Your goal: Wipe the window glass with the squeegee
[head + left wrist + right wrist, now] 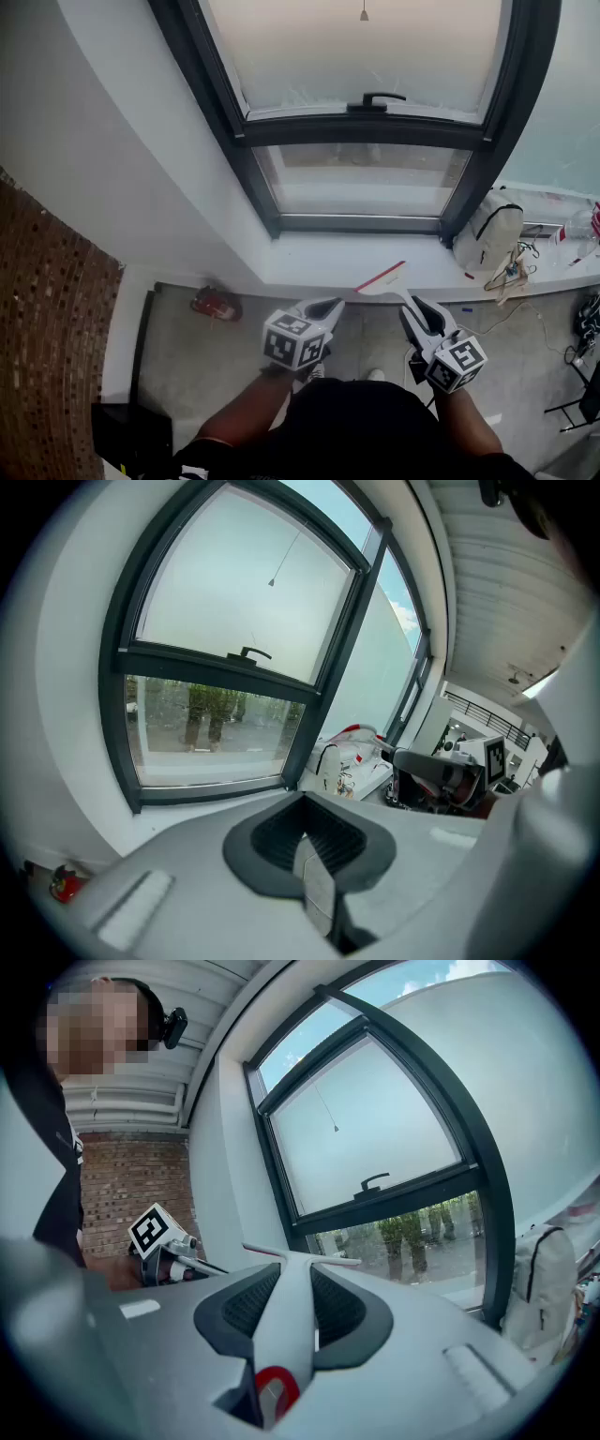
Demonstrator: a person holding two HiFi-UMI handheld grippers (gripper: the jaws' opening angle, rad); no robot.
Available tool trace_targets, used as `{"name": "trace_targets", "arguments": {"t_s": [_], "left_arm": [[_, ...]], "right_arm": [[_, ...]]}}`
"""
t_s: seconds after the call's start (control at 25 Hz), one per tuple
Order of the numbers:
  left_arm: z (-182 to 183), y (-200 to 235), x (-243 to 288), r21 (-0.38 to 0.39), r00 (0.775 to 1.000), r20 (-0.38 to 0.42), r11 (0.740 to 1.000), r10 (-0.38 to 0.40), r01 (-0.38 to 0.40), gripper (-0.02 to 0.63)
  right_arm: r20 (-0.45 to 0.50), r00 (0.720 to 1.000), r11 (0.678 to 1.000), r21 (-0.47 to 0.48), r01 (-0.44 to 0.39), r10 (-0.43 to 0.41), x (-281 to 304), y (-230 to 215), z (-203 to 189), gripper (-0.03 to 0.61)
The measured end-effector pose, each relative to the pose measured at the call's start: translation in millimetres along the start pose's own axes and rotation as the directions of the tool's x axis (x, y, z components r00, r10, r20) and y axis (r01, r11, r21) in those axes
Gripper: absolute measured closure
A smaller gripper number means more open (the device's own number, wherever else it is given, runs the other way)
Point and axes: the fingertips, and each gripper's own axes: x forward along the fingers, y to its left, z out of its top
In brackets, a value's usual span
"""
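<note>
The squeegee (382, 279) is in the air in front of the window sill (309, 255), near the front edge of the sill and under the lower pane (366, 180). Its T-shaped head, with a red strip along it, points to the window and does not touch the glass. The right gripper (415, 314) is clamped on the white handle, with the jaws closed on its two sides behind the head, and the red end of the handle shows at the back of the jaws. The left gripper (323, 309) hangs just beside it, with jaws pressed together on nothing. I judge the squeegee to be light, with a stiff plastic handle and a softer blade edge that must lie flat on the glass. The grip on the handle seems the correct place, but the smooth handle may turn between the pads when the blade is pressed. Above are the frosted upper pane (356, 52) and the window handle (377, 99). A white bag (487, 232) stands at the right end of the sill.
</note>
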Motion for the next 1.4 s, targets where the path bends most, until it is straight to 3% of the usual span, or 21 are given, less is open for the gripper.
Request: {"name": "trace_targets", "arguments": {"t_s": [0.36, 0.56, 1.04, 1.4], "left_arm": [[-3.0, -8.3, 1.3, -0.005, 1.000, 0.002, 1.000, 0.012, -0.012, 0.614], [-5.1, -12.2, 1.8, -0.010, 1.000, 0.003, 1.000, 0.024, -0.024, 0.614], [-8.5, -24.8, 15.2, -0.034, 0.998, 0.016, 0.998, 0.054, -0.053, 0.614], [-15.0, -41.8, 38.4, -0.063, 0.995, -0.008, 0.993, 0.102, -0.102, 0.614]], "right_arm": [[-0.015, 1.000, 1.000, -0.012, 0.000, 0.000, -8.6, -3.5, -1.2, 0.456], [0.048, 0.999, 0.999, 0.022, -0.028, 0.027, -14.7, -3.6, 8.1, 0.451], [0.004, 0.999, 0.999, 0.032, -0.043, 0.043, -29.0, -22.0, 0.6, 0.451], [-0.018, 0.995, 0.993, 0.054, -0.102, 0.103, -41.3, -47.8, -4.6, 0.451]]}}
